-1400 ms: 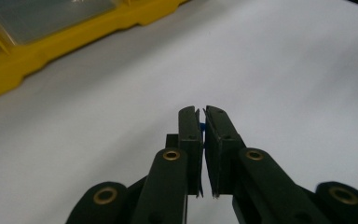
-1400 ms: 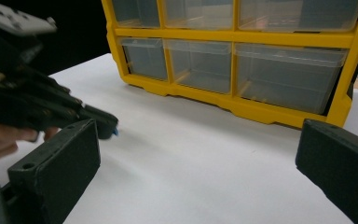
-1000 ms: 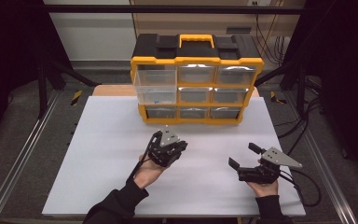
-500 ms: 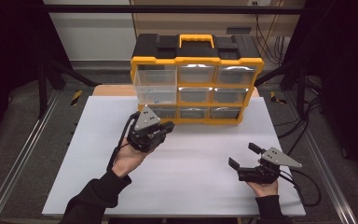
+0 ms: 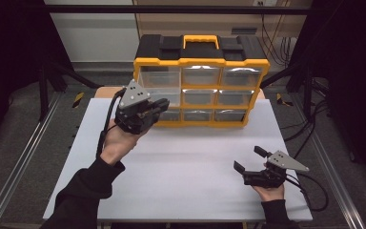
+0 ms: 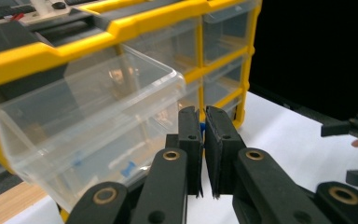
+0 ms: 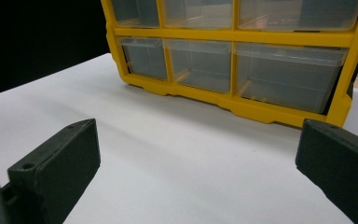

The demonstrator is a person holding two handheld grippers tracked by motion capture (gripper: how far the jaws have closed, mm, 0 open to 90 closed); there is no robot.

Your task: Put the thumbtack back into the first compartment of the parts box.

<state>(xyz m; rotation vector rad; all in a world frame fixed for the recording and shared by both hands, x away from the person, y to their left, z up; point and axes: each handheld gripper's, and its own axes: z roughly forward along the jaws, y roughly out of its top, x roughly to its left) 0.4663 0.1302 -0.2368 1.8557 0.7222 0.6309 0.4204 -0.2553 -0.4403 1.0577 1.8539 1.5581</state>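
A yellow and black drawer cabinet point(image 5: 201, 61) with clear drawers stands at the back of the white table point(image 5: 190, 162). My left gripper point(image 5: 161, 105) is raised off the table, right in front of the cabinet's left column. In the left gripper view a clear drawer point(image 6: 88, 116) in that column is pulled out just left of the jaws. Those jaws point(image 6: 204, 140) are shut, with a sliver of a small blue piece point(image 6: 204, 126) pinched between the pads. My right gripper point(image 5: 249, 159) rests low at the front right, open and empty, facing the cabinet's bottom drawers point(image 7: 279, 74).
Dark metal frame rails point(image 5: 24, 157) run along both sides of the table. A cable point(image 5: 310, 191) trails from the right gripper toward the right edge. Another small blue item point(image 6: 129, 168) shows through the clear plastic of the left drawers.
My left gripper has risen from the table and moved left and back to the cabinet's left column, jaws still shut. The right gripper has stayed put.
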